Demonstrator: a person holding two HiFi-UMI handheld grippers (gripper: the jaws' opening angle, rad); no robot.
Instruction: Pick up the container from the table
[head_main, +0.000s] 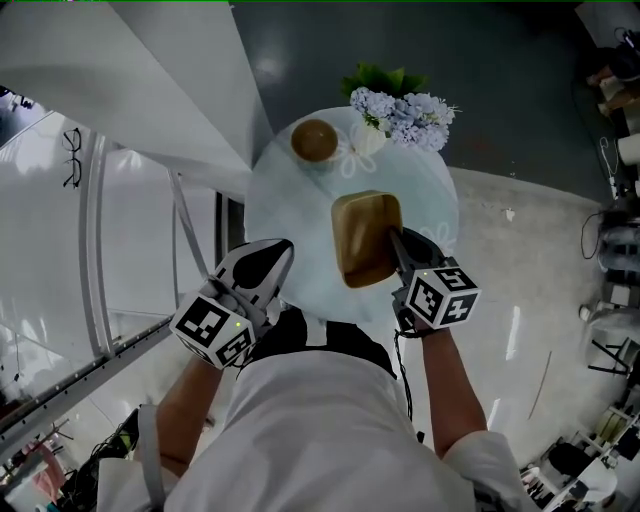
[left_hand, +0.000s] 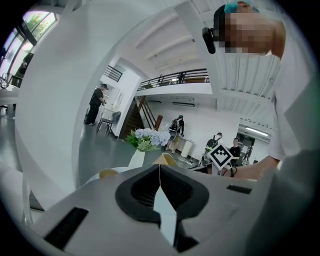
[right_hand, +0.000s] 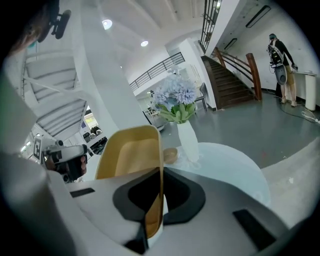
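The container (head_main: 365, 235) is a tan rectangular tray with rounded corners, tilted in the air above the round white table (head_main: 290, 200). My right gripper (head_main: 394, 238) is shut on the tray's right wall. In the right gripper view that wall (right_hand: 150, 150) stands on edge, pinched between the jaws of the right gripper (right_hand: 160, 175). My left gripper (head_main: 286, 248) hangs off the table's left edge, beside the tray and apart from it. In its own view the left gripper (left_hand: 160, 168) is shut with nothing in it, and a corner of the container (left_hand: 165, 159) peeks over it.
A small wooden bowl (head_main: 314, 140) sits at the table's far side, next to a white vase of pale blue flowers (head_main: 400, 115). A white slanted wall (head_main: 150, 90) rises on the left. People stand far off across the hall (left_hand: 96, 102).
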